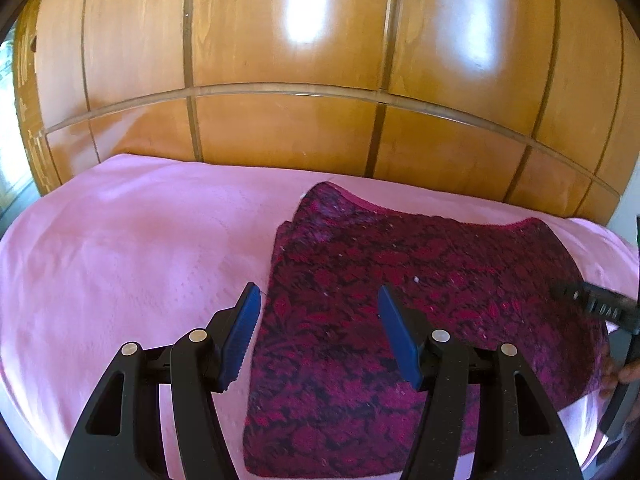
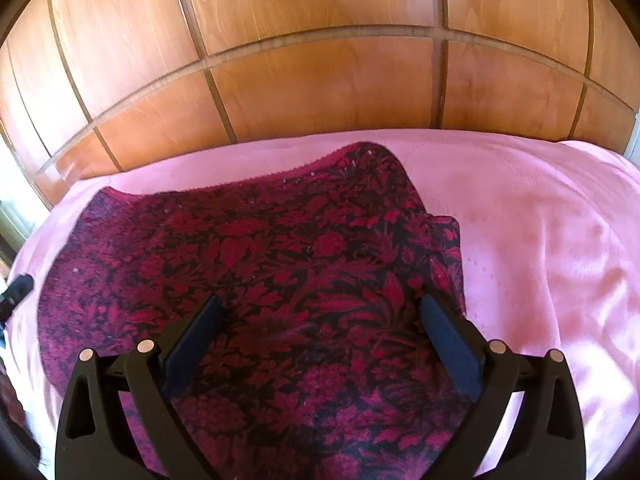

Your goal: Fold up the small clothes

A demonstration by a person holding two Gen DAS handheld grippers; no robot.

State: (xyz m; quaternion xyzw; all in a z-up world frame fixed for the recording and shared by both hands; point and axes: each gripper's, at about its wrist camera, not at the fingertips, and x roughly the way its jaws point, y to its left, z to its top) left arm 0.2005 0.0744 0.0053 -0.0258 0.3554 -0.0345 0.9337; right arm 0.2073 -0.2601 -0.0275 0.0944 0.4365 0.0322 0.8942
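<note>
Magenta-and-black floral knit garment lies flat on the pink bedspread, toward the wardrobe side of the bed. Looks already doubled over once: a second layer edge shows along its left side in the left wrist view and at the right edge in the right wrist view, though I can't tell for sure how many layers.

Left gripper hovers over the garment's near left edge, fingers apart, nothing between them. Right gripper hangs over the middle of the cloth, fingers wide apart, also empty. Its black body pokes in at the right of the left view.

Handling guess: soft, light, limp knit, slightly fuzzy so not slippery; it'll droop and bunch if lifted from one point. Best hold is at corners or along the ribbed hem, pinching both layers together, one corner per gripper, then carrying it over evenly.
</note>
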